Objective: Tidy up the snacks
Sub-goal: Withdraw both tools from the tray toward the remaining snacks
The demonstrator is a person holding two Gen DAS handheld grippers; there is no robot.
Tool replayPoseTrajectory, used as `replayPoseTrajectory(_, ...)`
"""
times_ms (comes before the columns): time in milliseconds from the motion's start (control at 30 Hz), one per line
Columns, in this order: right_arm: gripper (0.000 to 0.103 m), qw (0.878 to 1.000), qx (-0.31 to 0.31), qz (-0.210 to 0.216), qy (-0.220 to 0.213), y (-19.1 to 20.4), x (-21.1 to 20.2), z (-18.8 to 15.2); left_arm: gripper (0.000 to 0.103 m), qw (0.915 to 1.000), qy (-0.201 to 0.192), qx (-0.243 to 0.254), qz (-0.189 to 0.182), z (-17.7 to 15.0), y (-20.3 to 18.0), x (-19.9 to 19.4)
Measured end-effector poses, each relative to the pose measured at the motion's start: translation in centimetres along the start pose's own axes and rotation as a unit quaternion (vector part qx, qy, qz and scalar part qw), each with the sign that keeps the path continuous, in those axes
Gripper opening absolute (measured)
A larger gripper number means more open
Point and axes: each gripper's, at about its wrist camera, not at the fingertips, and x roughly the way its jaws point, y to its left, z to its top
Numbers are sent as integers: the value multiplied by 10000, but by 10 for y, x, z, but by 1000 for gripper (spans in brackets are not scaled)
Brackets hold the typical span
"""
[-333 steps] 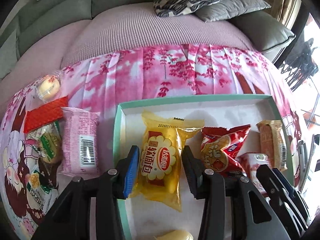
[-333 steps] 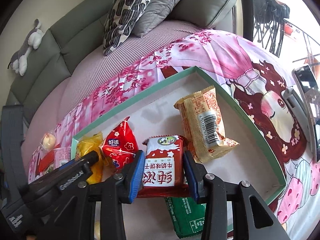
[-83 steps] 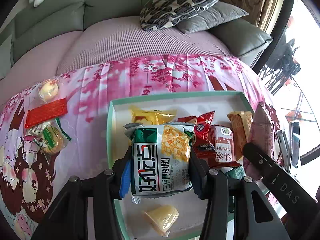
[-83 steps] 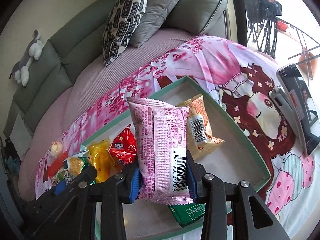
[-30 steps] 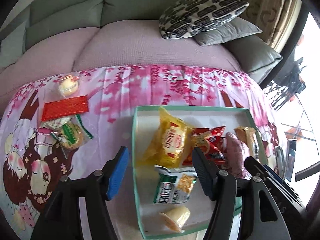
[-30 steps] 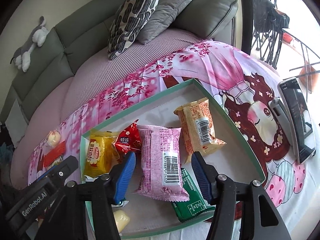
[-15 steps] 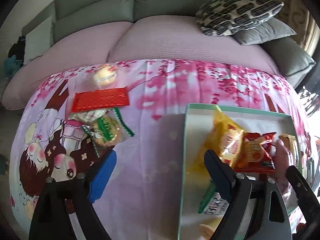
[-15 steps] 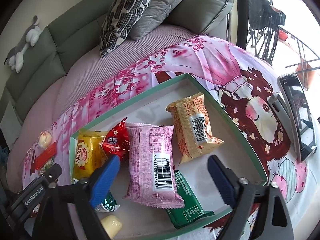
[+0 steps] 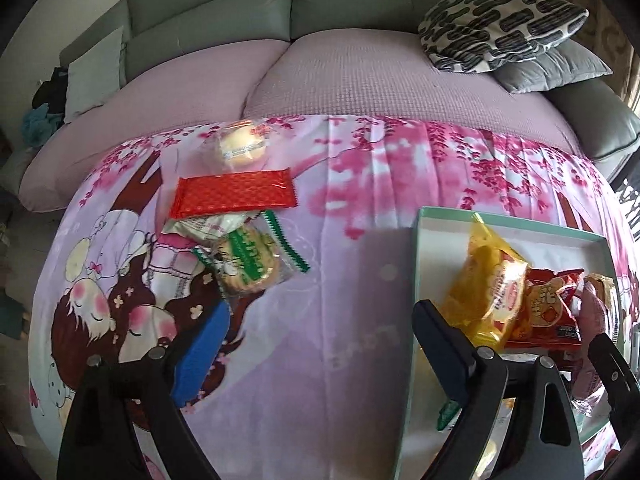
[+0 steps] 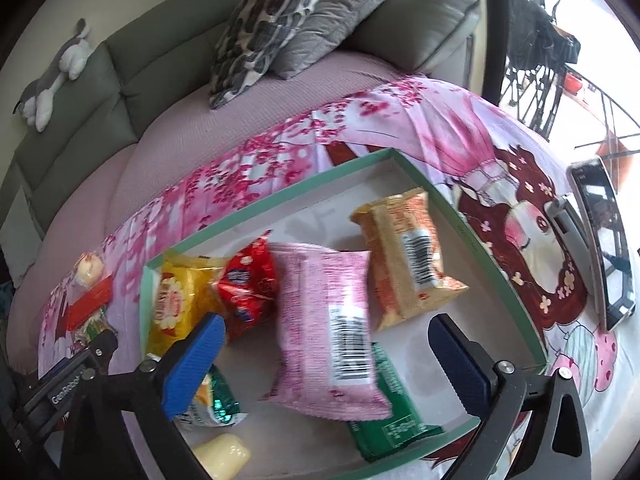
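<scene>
A green-rimmed white tray (image 10: 472, 236) holds a pink pack (image 10: 326, 320), a yellow bread pack (image 10: 176, 304), a red bag (image 10: 248, 284), an orange pack (image 10: 408, 256), a green pack (image 10: 392, 412) and a jelly cup (image 10: 224, 454). My right gripper (image 10: 332, 364) is open and empty above the tray. My left gripper (image 9: 320, 344) is open and empty over the cloth, left of the tray (image 9: 416, 256). Loose snacks lie at the left: a red wafer pack (image 9: 234, 194), a green-label cookie pack (image 9: 248, 260) and a round cake (image 9: 240, 146).
A pink cartoon-print cloth (image 9: 352, 184) covers the table. A sofa (image 9: 320, 80) with patterned and grey cushions (image 9: 504, 28) stands behind. A phone (image 10: 604, 240) lies right of the tray. The left gripper's body shows in the right wrist view (image 10: 60, 392).
My left gripper has swung left, away from the tray and toward the loose snacks. My right gripper has opened wider and sits slightly closer over the tray.
</scene>
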Motion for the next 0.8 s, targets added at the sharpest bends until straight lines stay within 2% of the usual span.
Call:
replayPoseTrajectory(400,103,9974,-677,250,40,60,-7,-14,93,9984,82,-538,138,-3,59,0)
replayPoseTrajectory(800,103,9913,-1226,476,-101,111,-11,-29,93,9922,44,-1204,319,-3,122,-5)
